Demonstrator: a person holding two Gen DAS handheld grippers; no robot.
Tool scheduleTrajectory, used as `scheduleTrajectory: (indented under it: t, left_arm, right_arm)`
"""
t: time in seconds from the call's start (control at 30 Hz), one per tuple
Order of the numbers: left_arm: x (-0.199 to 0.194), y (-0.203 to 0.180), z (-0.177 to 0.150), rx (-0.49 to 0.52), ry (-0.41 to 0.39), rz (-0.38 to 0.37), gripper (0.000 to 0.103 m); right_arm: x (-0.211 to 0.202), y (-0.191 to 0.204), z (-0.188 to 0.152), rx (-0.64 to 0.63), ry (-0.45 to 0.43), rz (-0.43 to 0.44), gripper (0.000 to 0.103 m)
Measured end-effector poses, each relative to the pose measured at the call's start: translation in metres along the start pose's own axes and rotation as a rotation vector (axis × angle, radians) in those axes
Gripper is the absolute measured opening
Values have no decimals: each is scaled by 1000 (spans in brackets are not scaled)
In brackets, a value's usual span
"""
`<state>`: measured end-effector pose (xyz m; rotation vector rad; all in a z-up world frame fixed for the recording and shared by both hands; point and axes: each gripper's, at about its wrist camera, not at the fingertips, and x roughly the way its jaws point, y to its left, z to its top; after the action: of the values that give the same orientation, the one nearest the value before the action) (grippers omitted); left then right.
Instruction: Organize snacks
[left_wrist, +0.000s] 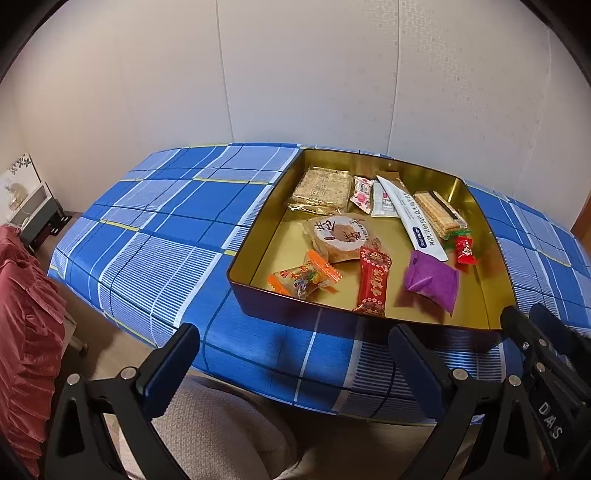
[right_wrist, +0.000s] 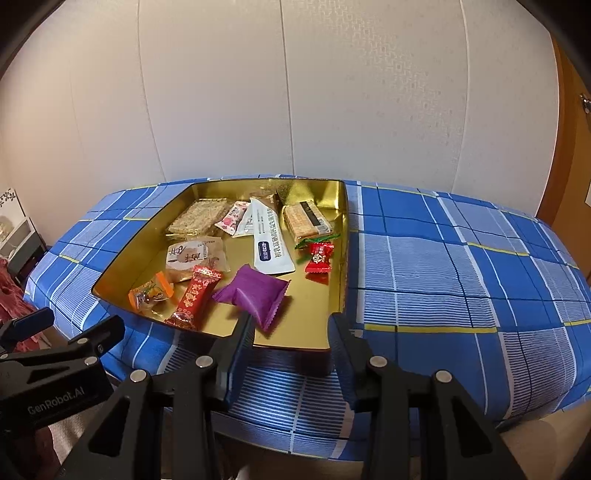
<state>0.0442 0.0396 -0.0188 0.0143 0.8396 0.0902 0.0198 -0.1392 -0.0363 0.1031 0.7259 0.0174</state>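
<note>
Item: gold tin (left_wrist: 258, 254), open, no lid seen, on a blue plaid cloth (left_wrist: 159, 236). All snacks lie inside the tin; none shows on the cloth around it.

Contents, counted, placed relative to the tin:
- Cracker packs, two: a square one (left_wrist: 320, 190) at the far left corner, a striped one (left_wrist: 437, 212) by the far right wall.
- Round pastry (left_wrist: 341, 236), one, centre-left.
- White sachet (left_wrist: 410, 218), one long, lying diagonally through the middle; a smaller white packet beside it, partly covered.
- Pink candy (left_wrist: 361, 194), one, far side, between square crackers and sachet.
- Red bar (left_wrist: 373, 282), one, at the near wall.
- Orange candy (left_wrist: 304, 277), one, near left corner.
- Purple pack (right_wrist: 253, 295), one, near wall, right of the red bar.
- Red candy (right_wrist: 319, 256), one, by the right wall, green twist ends.

Tools: left gripper (left_wrist: 293, 363), fingers wide apart, holding nothing, short of the tin's near wall. Right gripper (right_wrist: 291, 350), fingers moderately apart, holding nothing, just at the near wall, the purple pack directly ahead.

Step, judged: gathering looks finished or nearly so; tidying inside the tin remains. Next move likely calls for the right gripper to drop over the near wall and pinch the purple pack by its crimped edge, gently, since the wrapper is soft.
</note>
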Motion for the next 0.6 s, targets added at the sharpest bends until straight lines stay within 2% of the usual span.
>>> scheduleTrajectory:
  t: [0.6]
  left_arm:
    - [1, -2, -1, 10, 3, 17, 103]
  right_arm:
    - [0, 1, -1, 7, 7, 18, 42]
